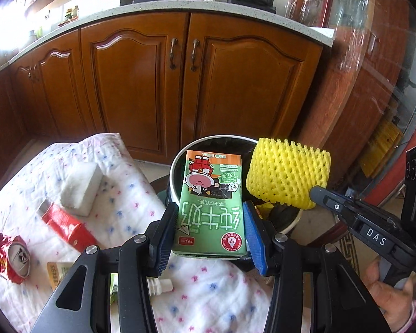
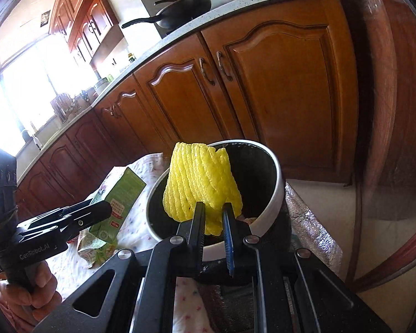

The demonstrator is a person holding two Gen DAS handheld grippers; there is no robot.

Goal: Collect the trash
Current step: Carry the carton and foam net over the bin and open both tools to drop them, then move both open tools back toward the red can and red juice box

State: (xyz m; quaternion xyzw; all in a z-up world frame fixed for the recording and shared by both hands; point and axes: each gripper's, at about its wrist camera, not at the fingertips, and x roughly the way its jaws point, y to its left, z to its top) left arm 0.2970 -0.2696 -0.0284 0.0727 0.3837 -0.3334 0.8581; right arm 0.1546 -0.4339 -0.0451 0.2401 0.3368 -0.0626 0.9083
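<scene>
The left gripper (image 1: 211, 222) has its jaws clamped on the sides of a glossy green milk carton (image 1: 211, 205), held over the near rim of a round white bin (image 1: 292, 223) with a dark liner. The right gripper (image 2: 213, 216) pinches a soft yellow foam net (image 2: 201, 186), its honeycomb mesh bunched between nearly closed jaws, above the bin's opening. Further left on the quilted, dotted cloth (image 1: 119, 191) lie a white foam block (image 1: 81, 186), a red tube (image 1: 65, 226) and a crushed red can (image 1: 9, 256); wooden cabinets (image 1: 158, 83) stand behind.
</scene>
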